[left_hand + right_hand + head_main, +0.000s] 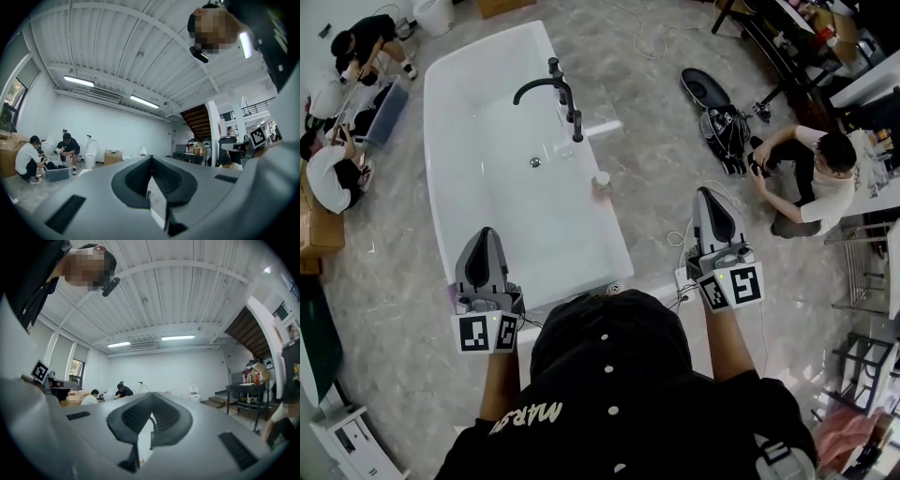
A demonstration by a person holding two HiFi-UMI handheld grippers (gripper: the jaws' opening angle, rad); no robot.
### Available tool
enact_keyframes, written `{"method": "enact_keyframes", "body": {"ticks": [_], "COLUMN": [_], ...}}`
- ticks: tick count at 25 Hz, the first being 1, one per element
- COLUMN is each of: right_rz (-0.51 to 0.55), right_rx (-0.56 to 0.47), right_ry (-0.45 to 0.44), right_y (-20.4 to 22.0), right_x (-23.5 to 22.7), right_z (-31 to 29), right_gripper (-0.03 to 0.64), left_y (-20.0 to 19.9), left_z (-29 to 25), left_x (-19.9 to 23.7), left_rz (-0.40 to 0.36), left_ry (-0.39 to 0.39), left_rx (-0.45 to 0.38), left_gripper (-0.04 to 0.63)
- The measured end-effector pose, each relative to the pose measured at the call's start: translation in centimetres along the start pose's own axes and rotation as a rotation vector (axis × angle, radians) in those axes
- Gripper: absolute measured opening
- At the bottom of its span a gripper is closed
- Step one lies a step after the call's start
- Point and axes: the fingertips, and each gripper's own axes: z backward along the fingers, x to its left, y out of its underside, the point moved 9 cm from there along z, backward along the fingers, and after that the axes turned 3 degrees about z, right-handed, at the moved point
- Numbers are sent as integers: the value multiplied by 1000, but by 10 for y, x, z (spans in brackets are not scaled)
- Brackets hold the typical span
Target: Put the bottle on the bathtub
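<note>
A white bathtub (459, 141) fills the middle left of the head view, with a black faucet (555, 92) at its right side. A small bottle (601, 181) with a pale cap stands upright at the outer edge of the tub's right rim; I cannot tell whether it rests on the rim or just beside it. My left gripper (486, 236) hovers shut over the tub's near left corner, nothing in it. My right gripper (705, 195) is shut and empty over the floor, right of the bottle. Both gripper views look up at the ceiling; the left gripper (151, 159) and the right gripper (151, 397) have their jaws together.
A person (814, 178) sits on the floor at the right, near a black bag (717, 108). More people (337, 169) crouch left of the tub beside a cardboard box (319, 230). White cables (682, 239) lie on the floor by my right gripper.
</note>
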Motion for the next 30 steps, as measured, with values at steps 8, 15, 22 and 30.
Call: {"method": "enact_keyframes", "body": {"ticks": [8, 15, 22, 30], "right_rz": [-20, -13, -1, -1], "right_rx": [-2, 11, 13, 33], "right_ry": [38, 42, 1, -24], "right_y": [-3, 6, 6, 7], "right_x": [-15, -16, -9, -5], "right_z": [14, 18, 13, 7], "right_gripper": [2, 2, 2, 2], "left_y": [-8, 0, -1, -2], "left_z": [18, 21, 24, 25], "left_x": [14, 7, 2, 0], "left_rz": [-26, -21, -24, -18], "left_ry": [-74, -82, -84, -87], "left_rx": [7, 12, 8, 3], "left_gripper": [11, 11, 11, 11]}}
